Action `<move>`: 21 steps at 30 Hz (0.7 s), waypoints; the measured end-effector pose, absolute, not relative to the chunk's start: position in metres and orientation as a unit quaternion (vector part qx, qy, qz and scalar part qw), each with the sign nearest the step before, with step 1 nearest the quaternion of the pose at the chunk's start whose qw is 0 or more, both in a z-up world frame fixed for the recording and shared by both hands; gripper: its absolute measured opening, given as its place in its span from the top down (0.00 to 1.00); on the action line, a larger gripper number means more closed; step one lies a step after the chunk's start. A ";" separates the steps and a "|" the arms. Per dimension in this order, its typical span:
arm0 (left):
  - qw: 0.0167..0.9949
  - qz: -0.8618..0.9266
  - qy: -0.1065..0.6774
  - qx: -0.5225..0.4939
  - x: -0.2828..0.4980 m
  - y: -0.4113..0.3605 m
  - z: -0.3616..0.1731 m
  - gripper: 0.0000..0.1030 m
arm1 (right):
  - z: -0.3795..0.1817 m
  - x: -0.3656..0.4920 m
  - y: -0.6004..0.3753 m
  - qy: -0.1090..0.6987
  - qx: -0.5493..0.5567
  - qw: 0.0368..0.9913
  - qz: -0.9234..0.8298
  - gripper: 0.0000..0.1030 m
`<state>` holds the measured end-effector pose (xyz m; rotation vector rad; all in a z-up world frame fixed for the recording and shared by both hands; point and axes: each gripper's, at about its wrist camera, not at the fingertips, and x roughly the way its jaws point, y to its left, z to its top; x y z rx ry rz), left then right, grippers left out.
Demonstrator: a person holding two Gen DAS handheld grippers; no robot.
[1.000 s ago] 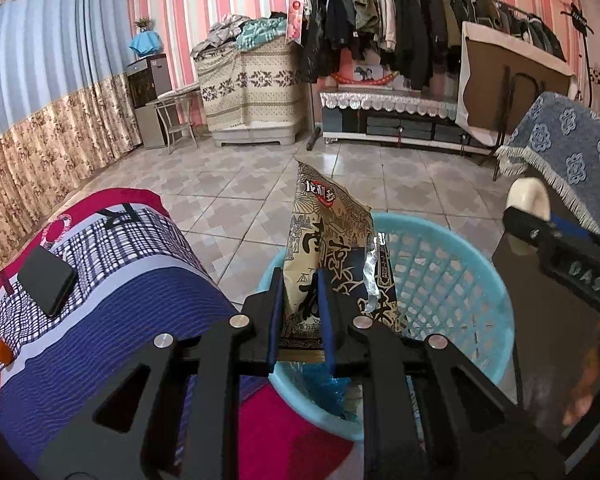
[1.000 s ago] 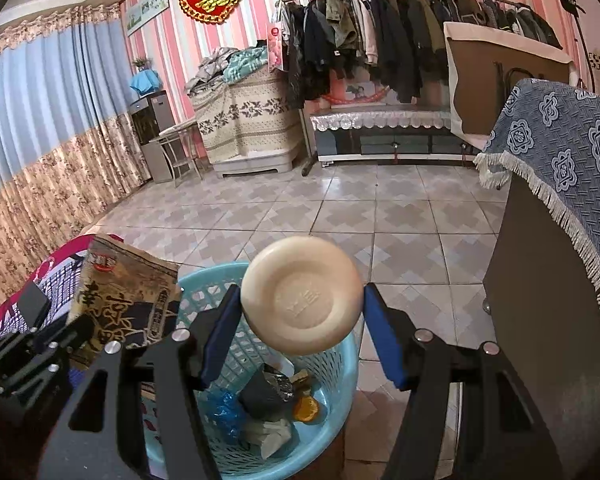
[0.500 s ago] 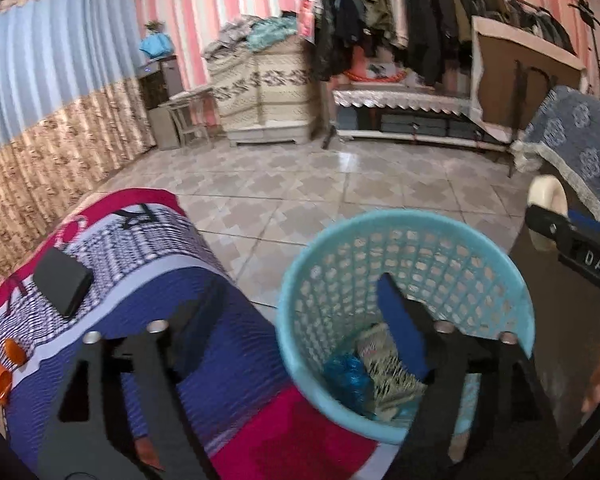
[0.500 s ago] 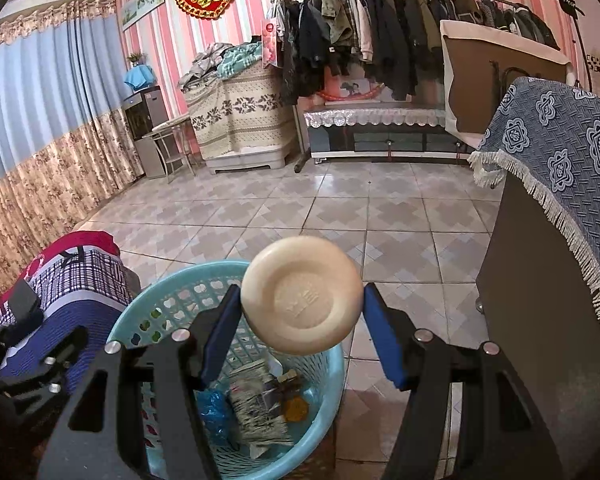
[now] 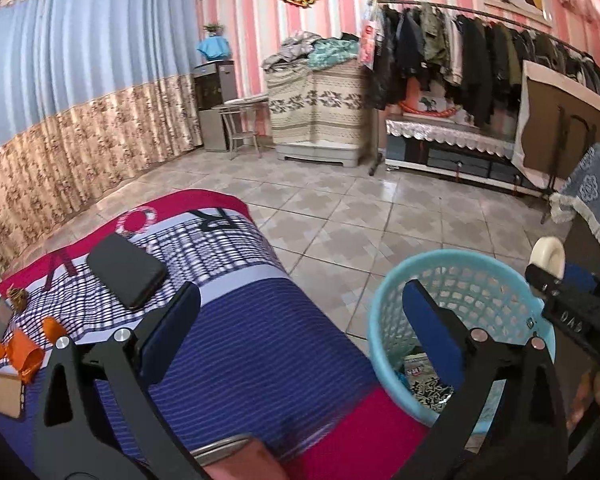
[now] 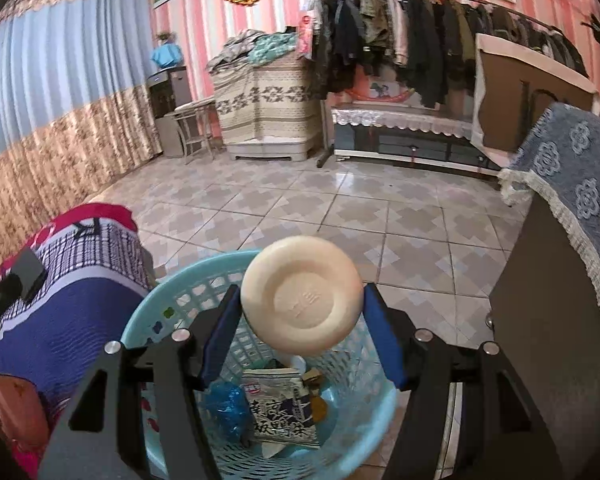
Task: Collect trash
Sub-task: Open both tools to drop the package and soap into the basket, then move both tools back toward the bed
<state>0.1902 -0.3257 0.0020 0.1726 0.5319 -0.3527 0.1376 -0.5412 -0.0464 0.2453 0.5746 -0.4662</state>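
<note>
Soap (image 6: 301,306) (round, cream) clamped between right jaws above basket (image 6: 148,316).

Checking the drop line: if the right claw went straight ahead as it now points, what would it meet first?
Probably the far inner wall of the light blue plastic mesh basket, just past the round cream disc the right claw holds; depth is uncertain.

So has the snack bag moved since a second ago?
Yes. The snack bag dropped from the left gripper, whose jaws have just been opening, into the blue basket.

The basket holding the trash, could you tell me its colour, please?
Light blue basket, clearest in the right wrist view.
</note>
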 end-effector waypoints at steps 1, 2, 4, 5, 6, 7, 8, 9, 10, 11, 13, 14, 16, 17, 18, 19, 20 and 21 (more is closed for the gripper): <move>0.947 -0.168 0.261 0.083 0.191 -0.321 0.003 0.05 | -0.047 0.139 -0.540 0.281 0.118 0.926 -0.225 0.41; 0.948 -0.165 0.260 0.082 0.192 -0.315 0.004 0.05 | -0.047 0.142 -0.537 0.281 0.117 0.927 -0.220 0.41; 0.950 -0.157 0.260 0.078 0.192 -0.307 0.005 0.05 | -0.046 0.145 -0.531 0.281 0.112 0.929 -0.213 0.40; 0.950 -0.153 0.261 0.074 0.193 -0.303 0.005 0.05 | -0.044 0.147 -0.526 0.280 0.105 0.931 -0.211 0.40; 0.951 -0.149 0.261 0.070 0.194 -0.299 0.006 0.05 | -0.043 0.148 -0.523 0.279 0.099 0.932 -0.210 0.40; 0.952 -0.145 0.261 0.065 0.195 -0.294 0.006 0.05 | -0.042 0.149 -0.520 0.278 0.095 0.933 -0.209 0.37; 0.953 -0.142 0.262 0.064 0.196 -0.292 0.006 0.05 | -0.041 0.149 -0.518 0.277 0.093 0.933 -0.208 0.35; 0.953 -0.139 0.262 0.064 0.196 -0.289 0.006 0.05 | -0.039 0.150 -0.515 0.276 0.091 0.935 -0.206 0.30; 0.954 -0.135 0.262 0.064 0.197 -0.287 0.006 0.05 | -0.038 0.150 -0.513 0.274 0.089 0.936 -0.204 0.25; 0.954 -0.132 0.261 0.064 0.198 -0.286 0.008 0.05 | -0.036 0.150 -0.511 0.272 0.085 0.937 -0.202 0.24; 0.955 -0.129 0.260 0.062 0.198 -0.281 0.008 0.05 | -0.034 0.152 -0.507 0.273 0.079 0.937 -0.201 0.22; 0.955 -0.128 0.260 0.061 0.198 -0.279 0.008 0.05 | -0.033 0.152 -0.506 0.272 0.075 0.938 -0.203 0.20; 0.956 -0.126 0.258 0.061 0.197 -0.275 0.010 0.05 | -0.032 0.152 -0.505 0.270 0.071 0.938 -0.207 0.15; 0.956 -0.125 0.257 0.061 0.197 -0.274 0.011 0.05 | -0.032 0.152 -0.505 0.270 0.071 0.938 -0.207 0.14; 0.957 -0.124 0.255 0.061 0.196 -0.272 0.012 0.05 | -0.032 0.152 -0.505 0.269 0.073 0.938 -0.205 0.14; 0.958 -0.123 0.252 0.060 0.194 -0.270 0.013 0.05 | -0.031 0.151 -0.506 0.267 0.075 0.938 -0.206 0.14; 0.959 -0.122 0.250 0.059 0.194 -0.268 0.015 0.05 | -0.030 0.151 -0.506 0.266 0.077 0.938 -0.207 0.13; 0.959 -0.121 0.249 0.058 0.193 -0.266 0.016 0.05 | -0.030 0.151 -0.508 0.264 0.078 0.939 -0.208 0.12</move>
